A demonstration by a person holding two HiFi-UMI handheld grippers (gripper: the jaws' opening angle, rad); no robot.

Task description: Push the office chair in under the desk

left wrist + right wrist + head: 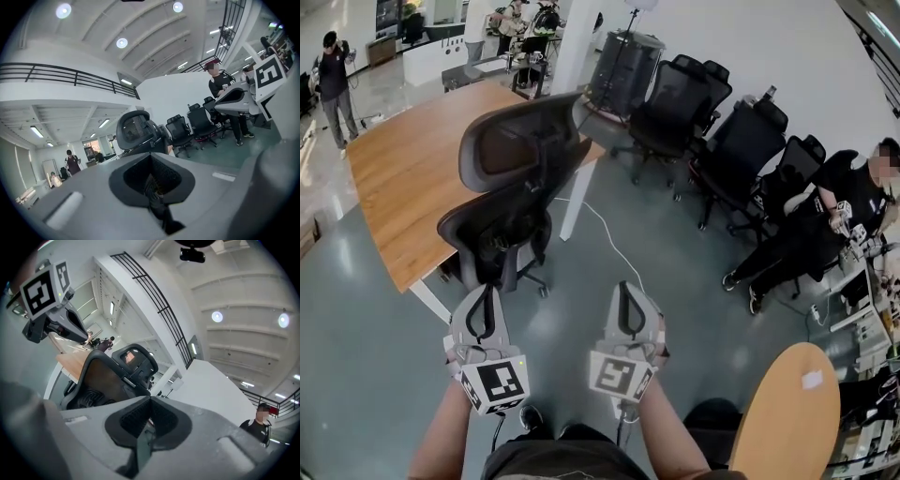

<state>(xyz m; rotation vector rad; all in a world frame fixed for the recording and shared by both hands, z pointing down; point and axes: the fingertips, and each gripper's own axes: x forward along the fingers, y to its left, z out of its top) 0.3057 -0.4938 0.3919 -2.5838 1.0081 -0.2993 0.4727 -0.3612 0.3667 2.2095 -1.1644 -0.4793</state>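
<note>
Far off at ten o'clock a standing person [336, 84] waits on the shiny floor. Closer in, the wooden desk [412, 169] fills the upper left, its white leg [578, 202] coming down near the middle. The office chair [511, 206] stands at the desk's near edge, at about eleven o'clock from the person holding the grippers. Its back is turned toward them and its headrest shows against the desktop. How far the seat reaches under the desk I cannot tell.

The left gripper [486, 300] is held low at six o'clock, just short of the chair's base and not touching it. Its jaws are pressed fully together with nothing between them. Beside it at its three o'clock, the right gripper [628, 298] is likewise closed tight and empty, pointing the same way.

A row of black spare chairs [741, 150] lines the wall at one to two o'clock. A seated person [825, 220] sits at three o'clock. A round wooden table [792, 412] shows at five o'clock.
</note>
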